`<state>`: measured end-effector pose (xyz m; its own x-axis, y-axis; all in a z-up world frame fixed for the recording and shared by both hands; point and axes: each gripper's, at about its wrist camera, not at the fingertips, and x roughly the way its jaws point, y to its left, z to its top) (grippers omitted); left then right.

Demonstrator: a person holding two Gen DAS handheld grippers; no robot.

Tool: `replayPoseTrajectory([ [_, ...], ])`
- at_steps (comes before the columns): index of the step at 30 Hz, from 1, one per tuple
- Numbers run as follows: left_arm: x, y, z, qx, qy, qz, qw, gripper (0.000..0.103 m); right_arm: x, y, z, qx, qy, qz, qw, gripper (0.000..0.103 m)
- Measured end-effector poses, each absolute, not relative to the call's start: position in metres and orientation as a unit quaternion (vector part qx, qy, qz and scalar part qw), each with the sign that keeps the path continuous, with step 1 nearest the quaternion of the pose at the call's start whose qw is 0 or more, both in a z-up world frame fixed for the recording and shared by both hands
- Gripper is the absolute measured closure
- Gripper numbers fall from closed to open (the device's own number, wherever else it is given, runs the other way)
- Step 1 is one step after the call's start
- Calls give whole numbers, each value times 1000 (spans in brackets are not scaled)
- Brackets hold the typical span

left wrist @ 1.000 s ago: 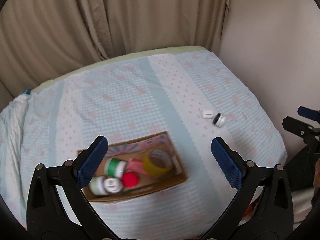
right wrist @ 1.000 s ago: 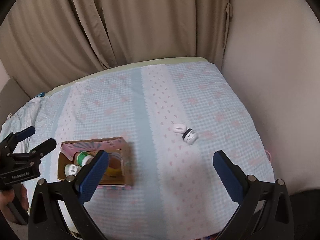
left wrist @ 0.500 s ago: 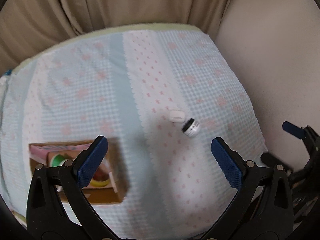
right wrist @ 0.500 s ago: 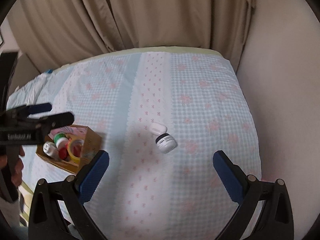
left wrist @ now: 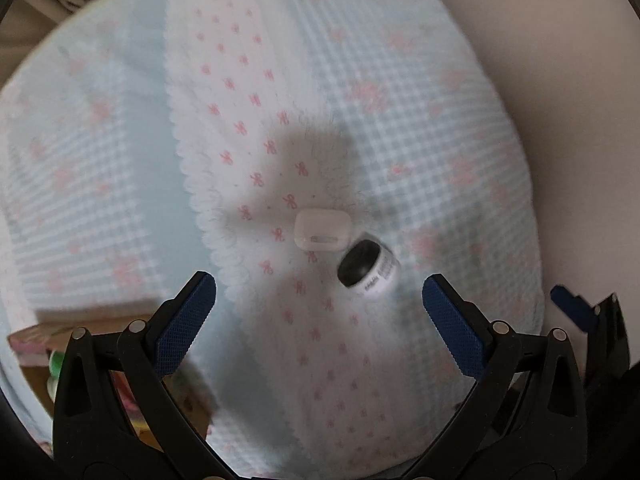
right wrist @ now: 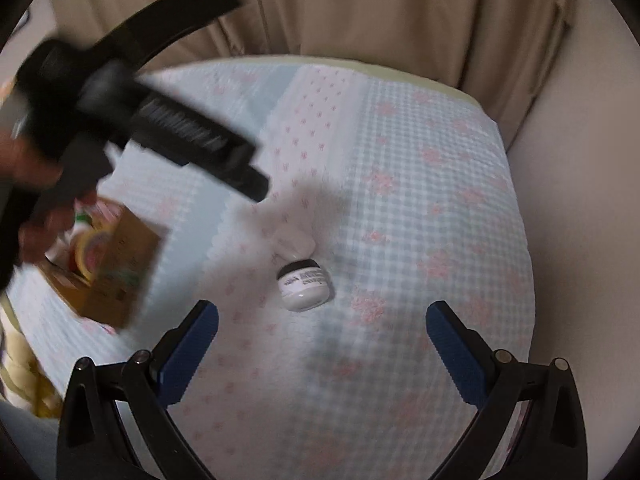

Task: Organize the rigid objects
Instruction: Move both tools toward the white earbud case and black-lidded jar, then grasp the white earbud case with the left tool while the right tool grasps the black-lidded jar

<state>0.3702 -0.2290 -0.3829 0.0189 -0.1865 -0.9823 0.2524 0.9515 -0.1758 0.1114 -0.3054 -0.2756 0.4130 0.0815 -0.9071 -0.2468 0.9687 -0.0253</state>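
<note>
Jar [left wrist: 370, 271], white w/ black lid, lies on its side on the bedspread [left wrist: 120, 140], lid end toward the white case [left wrist: 322, 229] just beside it; can't tell if they touch. From the right wrist the jar [right wrist: 306, 289] sits ahead of the right gripper [right wrist: 322, 350], between its finger lines but beyond the tips; case [right wrist: 295, 243] just past it, blurred. Left gripper [left wrist: 320, 320] jaws spread wide, nothing between the blue pads [left wrist: 186, 322]; jar and case sit ahead of the tips, jar nearer the right finger. Right gripper jaws also spread wide, empty. Cardboard box [right wrist: 108, 276] w/ a tape roll [right wrist: 90, 250] and other small items stands well left of the jar; in the left view the box [left wrist: 36, 344] is partly behind the left finger. Beige curtain [right wrist: 360, 8] behind the bed.
</note>
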Motion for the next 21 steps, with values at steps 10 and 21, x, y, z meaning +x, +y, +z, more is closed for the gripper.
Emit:
replayPoseTrajectory([
  [10,399,-261,-489,47,740,-150,654,15,134,-286,-379,-129,539,117,824,15],
  [21,399,-272,-520,41,756,-157,635,21,150,-270,-420,-124,532,159,823,31],
])
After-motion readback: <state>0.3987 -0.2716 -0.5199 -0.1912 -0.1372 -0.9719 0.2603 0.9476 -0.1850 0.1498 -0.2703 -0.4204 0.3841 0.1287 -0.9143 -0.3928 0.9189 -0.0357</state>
